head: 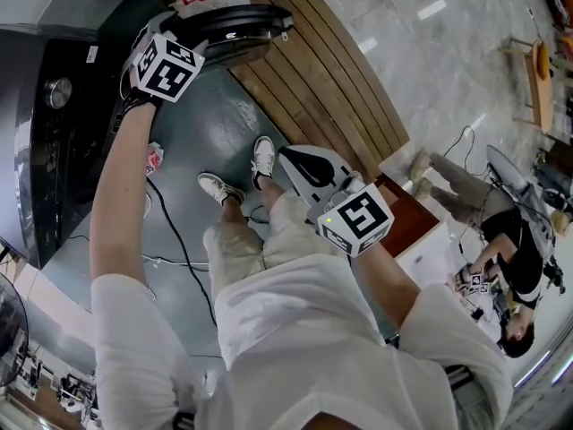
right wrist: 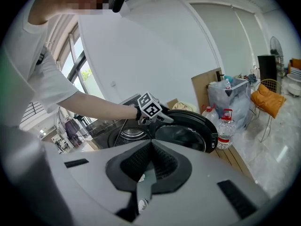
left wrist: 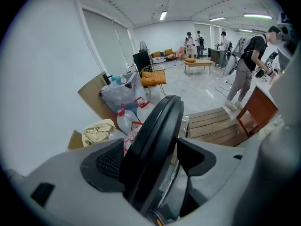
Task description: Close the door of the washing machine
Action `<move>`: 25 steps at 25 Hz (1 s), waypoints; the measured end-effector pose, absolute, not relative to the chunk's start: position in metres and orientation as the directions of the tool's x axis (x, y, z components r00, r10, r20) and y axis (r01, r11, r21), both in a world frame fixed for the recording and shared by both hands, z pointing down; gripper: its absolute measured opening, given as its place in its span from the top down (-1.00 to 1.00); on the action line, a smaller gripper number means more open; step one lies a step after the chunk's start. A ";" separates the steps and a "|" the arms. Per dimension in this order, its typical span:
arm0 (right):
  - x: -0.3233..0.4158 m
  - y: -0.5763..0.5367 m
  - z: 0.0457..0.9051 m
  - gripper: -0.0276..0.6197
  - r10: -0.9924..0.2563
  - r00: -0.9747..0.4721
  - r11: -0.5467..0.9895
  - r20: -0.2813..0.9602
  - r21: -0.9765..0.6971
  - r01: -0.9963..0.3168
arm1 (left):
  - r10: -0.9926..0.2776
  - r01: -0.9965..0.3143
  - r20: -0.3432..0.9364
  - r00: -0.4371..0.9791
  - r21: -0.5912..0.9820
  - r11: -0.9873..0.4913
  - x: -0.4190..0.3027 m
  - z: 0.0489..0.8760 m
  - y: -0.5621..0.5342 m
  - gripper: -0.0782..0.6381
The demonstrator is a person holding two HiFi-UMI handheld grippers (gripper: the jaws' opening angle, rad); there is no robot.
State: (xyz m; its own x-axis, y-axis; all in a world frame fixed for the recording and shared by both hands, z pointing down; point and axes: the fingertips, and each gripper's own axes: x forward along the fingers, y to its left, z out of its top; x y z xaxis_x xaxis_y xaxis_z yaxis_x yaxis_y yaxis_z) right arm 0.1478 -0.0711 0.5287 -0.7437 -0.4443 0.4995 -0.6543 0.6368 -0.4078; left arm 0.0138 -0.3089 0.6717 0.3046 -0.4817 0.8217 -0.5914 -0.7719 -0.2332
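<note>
Washer door open, left gripper at its rim

The washer (head: pixel 45 141) stands at the left of the head view, its drum mouth (right wrist: pixel 124 135) uncovered and the door (head: pixel 228 34) swung wide, out over a slatted wooden pallet (head: pixel 322 70). Beyond the door stand water bottles (right wrist: pixel 225 126), a full plastic bag (left wrist: pixel 120 95) and leaning cardboard (left wrist: pixel 94 98). A cable (head: pixel 179 240) trails over the floor by the person's shoes (head: pixel 262 158), and another person (head: pixel 510 267) works well apart at the right. The left gripper (left wrist: pixel 153 161) has its jaws wide apart astride the door's black rim: the rim lies against one pad, and a slight gap shows at the other. The right gripper (right wrist: pixel 143 173) is closed on nothing, held near the person's thigh, well clear of the door.
</note>
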 end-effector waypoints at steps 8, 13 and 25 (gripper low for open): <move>0.147 -0.068 0.530 0.92 -0.442 -0.746 0.638 0.498 -0.410 -0.652 | -0.418 -0.606 0.831 0.367 -0.127 -0.785 0.016 0.665 -0.298 -0.16; 0.145 -0.070 0.524 0.92 -0.452 -0.747 0.634 0.487 -0.414 -0.653 | -0.392 -0.581 0.837 0.382 -0.112 -0.806 0.018 0.660 -0.281 -0.16; 0.129 -0.069 0.528 0.92 -0.432 -0.755 0.645 0.493 -0.416 -0.641 | -0.277 -0.435 0.858 0.433 -0.070 -0.898 0.020 0.668 -0.235 -0.16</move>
State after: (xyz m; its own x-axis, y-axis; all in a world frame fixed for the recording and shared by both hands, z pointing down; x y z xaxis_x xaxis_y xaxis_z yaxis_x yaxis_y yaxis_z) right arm 0.1292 -0.0688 0.5282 -0.7551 -0.4317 0.4933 -0.6407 0.6453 -0.4160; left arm 0.0197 -0.2355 0.6684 0.4327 -0.2771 0.8579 -0.4352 -0.8976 -0.0704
